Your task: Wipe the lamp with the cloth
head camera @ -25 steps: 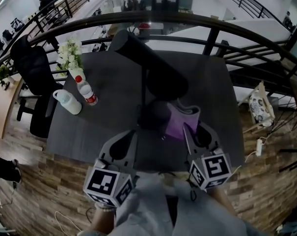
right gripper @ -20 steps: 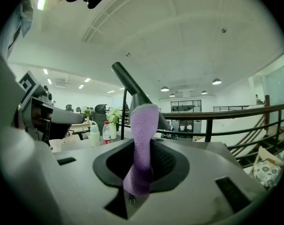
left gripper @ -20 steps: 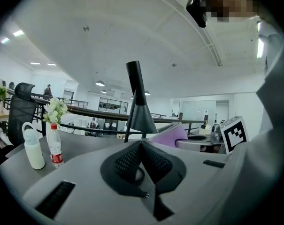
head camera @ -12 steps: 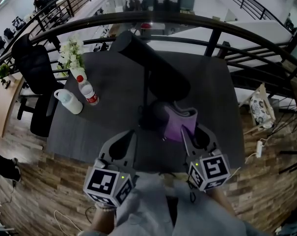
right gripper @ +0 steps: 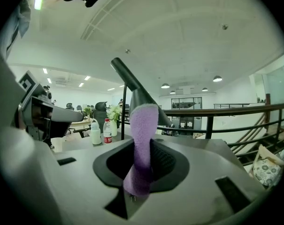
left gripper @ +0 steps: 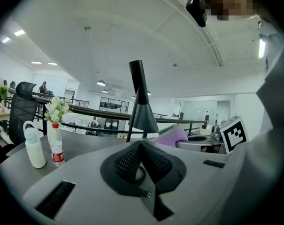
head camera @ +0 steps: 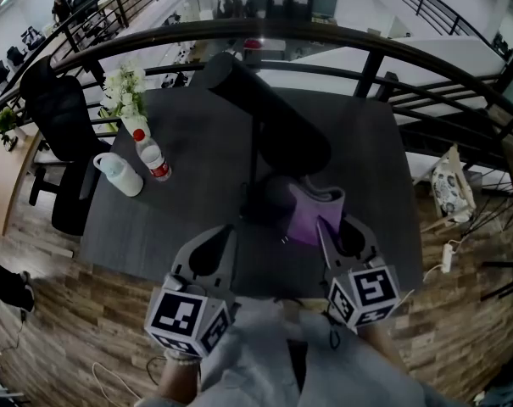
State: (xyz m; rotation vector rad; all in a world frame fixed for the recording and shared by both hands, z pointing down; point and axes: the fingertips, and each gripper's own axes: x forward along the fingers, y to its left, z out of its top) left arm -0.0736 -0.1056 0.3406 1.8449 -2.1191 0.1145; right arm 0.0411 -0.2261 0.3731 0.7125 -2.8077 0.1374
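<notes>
The lamp [head camera: 273,130] is standing mid-table [head camera: 188,193], the cloth [head camera: 309,214] sitting just right of its base. The bottle [head camera: 153,161], jug [head camera: 120,176] and flowers [head camera: 122,91] are standing along the left edge.

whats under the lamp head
Under the lamp head stand its thin pole and dark round base, with the purple cloth in the right gripper beside the base. The tabletop directly beneath the head is covered.

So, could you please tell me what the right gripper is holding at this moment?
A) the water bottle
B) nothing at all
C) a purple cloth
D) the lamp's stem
C: in the right gripper view, the purple cloth stands pinched between the fingers of the right gripper, which are closed on it.
</notes>
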